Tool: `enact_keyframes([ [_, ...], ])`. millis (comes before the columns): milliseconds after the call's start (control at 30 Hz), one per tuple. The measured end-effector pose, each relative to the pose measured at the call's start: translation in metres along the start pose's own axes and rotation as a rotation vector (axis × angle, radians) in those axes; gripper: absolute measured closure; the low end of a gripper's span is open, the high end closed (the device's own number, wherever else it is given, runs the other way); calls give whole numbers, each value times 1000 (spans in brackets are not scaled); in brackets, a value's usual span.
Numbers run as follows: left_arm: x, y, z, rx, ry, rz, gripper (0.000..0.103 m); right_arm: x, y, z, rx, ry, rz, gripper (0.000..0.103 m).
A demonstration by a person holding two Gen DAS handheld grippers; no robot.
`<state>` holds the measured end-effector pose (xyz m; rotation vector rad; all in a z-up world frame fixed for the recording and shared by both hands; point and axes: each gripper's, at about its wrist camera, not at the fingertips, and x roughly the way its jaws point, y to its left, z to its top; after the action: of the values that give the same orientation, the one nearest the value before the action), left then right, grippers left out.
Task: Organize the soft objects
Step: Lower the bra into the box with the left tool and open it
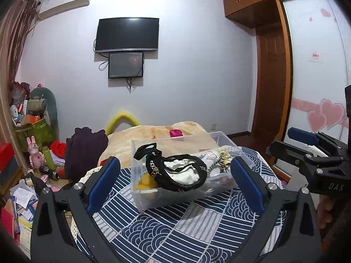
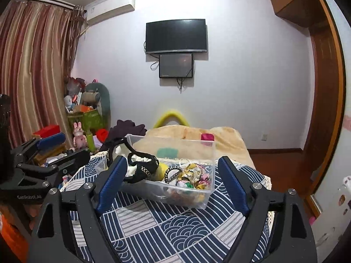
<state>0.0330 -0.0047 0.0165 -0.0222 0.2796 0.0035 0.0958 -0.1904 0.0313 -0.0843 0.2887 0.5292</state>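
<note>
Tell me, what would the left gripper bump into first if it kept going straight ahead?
Probably the clear plastic storage box on the blue patterned bedspread. The left gripper, jaws open, points at its near wall, with the black-trimmed white fabric piece draped just above. Depth is uncertain.

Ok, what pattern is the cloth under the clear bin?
Navy and white patchwork of stripes and wave scales on the cloth; clearest in the left wrist view.

Left hand-held gripper (image 1: pixel 173 175) and right hand-held gripper (image 2: pixel 173 179) both gape wide, holding nothing.

One bin (image 1: pixel 175 199), two screens (image 1: pixel 127 34), perhaps.
</note>
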Motion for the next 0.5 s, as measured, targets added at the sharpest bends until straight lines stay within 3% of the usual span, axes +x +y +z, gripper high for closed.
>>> enact_keyframes([
  [500,-13,-5,-2,-4,-7,-33,0,-13,6,-5,-2,-35,10,20],
])
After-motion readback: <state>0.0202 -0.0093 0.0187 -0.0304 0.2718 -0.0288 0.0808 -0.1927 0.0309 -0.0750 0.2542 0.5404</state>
